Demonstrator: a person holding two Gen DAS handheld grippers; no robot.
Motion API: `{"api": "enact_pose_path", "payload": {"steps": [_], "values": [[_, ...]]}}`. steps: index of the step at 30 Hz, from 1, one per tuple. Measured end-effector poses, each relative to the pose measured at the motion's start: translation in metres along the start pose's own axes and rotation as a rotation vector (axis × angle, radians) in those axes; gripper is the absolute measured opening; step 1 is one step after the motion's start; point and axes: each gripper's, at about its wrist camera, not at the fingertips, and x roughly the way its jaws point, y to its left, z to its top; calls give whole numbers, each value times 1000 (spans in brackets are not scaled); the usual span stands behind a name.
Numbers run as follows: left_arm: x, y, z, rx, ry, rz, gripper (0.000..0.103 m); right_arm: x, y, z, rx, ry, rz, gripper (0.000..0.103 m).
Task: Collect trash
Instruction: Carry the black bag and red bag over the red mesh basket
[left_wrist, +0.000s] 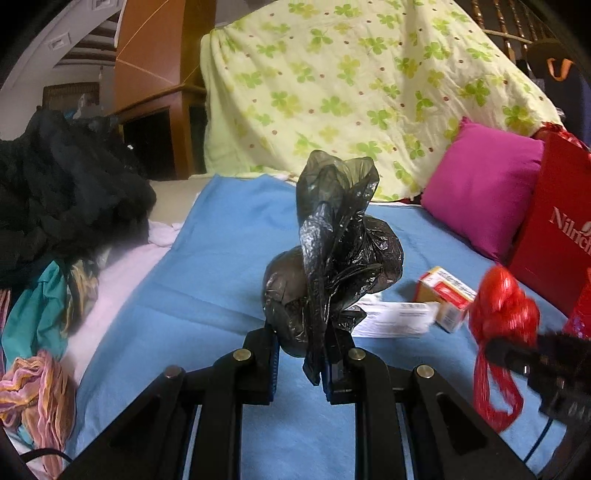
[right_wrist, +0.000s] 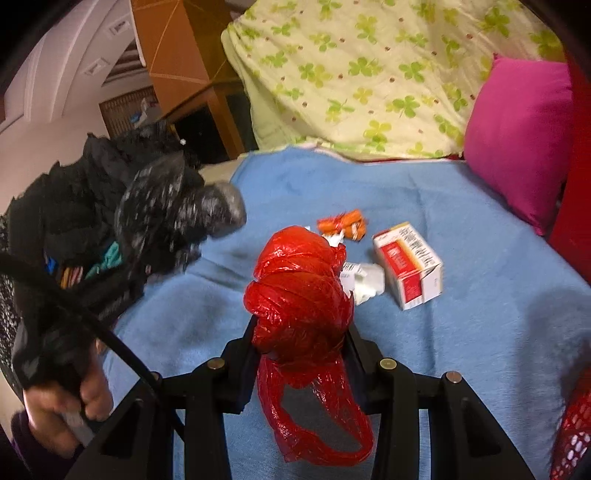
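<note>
My left gripper (left_wrist: 301, 363) pinches a black bag (left_wrist: 332, 266), my right gripper (right_wrist: 301, 363) a red bag (right_wrist: 301, 295), both above the blue blanket (right_wrist: 461, 332). Thin plastic could slip; the box (right_wrist: 406, 266) and wrappers (right_wrist: 341, 223) remain.

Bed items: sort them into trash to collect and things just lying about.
Trash:
crumpled black plastic bag
crumpled red plastic bag
red-and-white cardboard box
orange wrapper
white paper scraps

Lying about:
magenta cushion
clover-print sheet
dark clothes pile
</note>
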Motion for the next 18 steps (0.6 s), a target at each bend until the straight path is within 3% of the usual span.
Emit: {"api": "enact_pose_path", "payload": {"steps": [18], "values": [[-37,-86,2,107,8,-76,20,-96,-45,11,36,-198,-48,44]]}}
